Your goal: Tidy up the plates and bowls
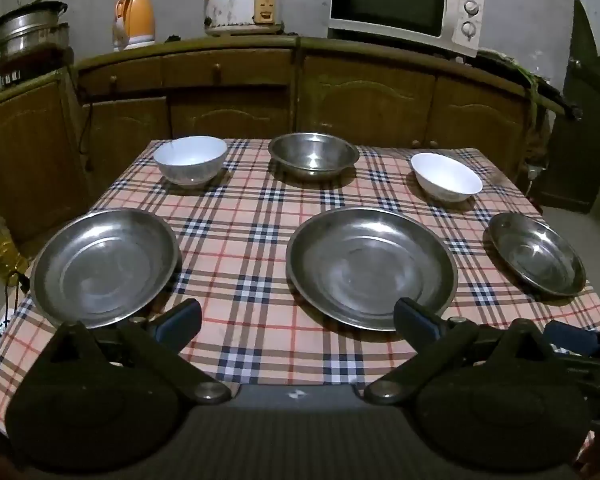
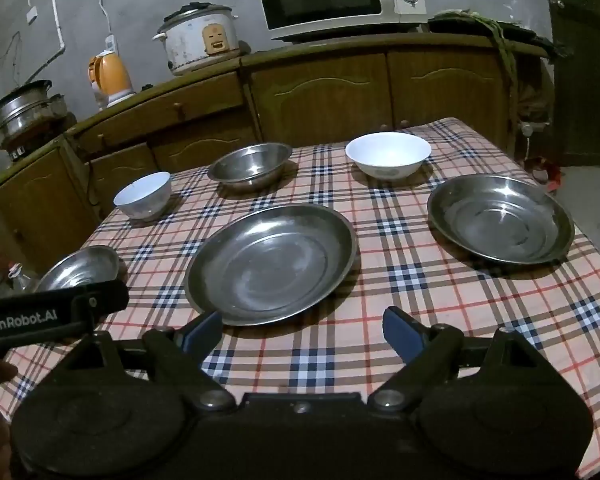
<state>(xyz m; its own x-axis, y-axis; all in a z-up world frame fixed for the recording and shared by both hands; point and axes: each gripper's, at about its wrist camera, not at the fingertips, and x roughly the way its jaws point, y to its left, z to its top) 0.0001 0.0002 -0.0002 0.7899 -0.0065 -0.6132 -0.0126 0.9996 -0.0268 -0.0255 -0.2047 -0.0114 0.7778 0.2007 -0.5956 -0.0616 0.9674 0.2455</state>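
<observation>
Dim, murky indoor light in both views, corners blacked out. Fisheye bends the cabinet (image 1: 300,92) edges. Soft glare sits on the steel plates (image 2: 272,260); focus stays fairly sharp.

near edge of table (image 1: 260,360): lying bare | middle: blocked by large steel plate (image 1: 372,268) | left edge: steel plate (image 1: 104,266) | right edge: small steel plate (image 1: 538,258) | far edge: three bowls, gaps between
</observation>
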